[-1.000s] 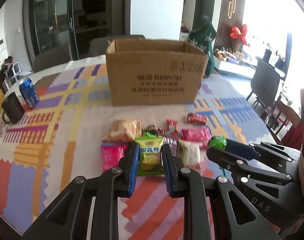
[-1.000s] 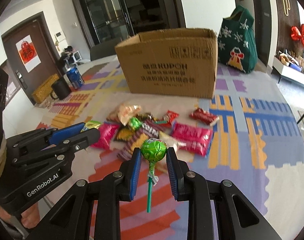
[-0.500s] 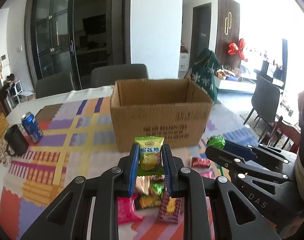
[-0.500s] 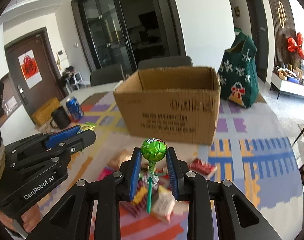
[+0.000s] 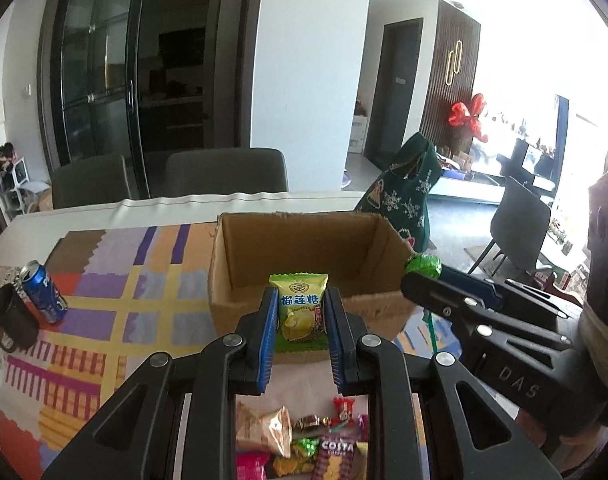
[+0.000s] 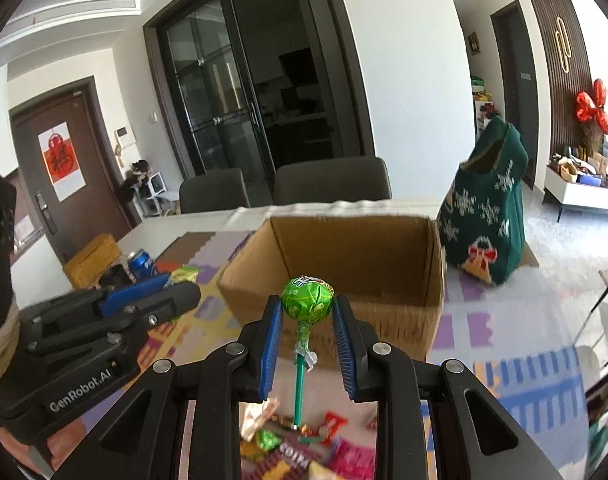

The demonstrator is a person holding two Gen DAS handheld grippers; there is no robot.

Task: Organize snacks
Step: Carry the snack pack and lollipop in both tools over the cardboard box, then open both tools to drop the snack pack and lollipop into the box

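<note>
Left gripper (image 5: 298, 312) clamps durian candy packet (image 5: 299, 312) | right gripper (image 6: 308, 322) clamps green lollipop (image 6: 308, 302)

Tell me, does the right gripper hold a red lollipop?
No, the right gripper is shut on a green lollipop, held in front of the cardboard box.

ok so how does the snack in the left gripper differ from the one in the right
The left gripper holds a flat yellow-green durian candy packet with printed fruit art; the right gripper holds a round green lollipop. The packet has no handle, while the lollipop has a green stick hanging down between the fingers. Both are clamped upright in front of the open cardboard box, above the loose snacks.
</note>
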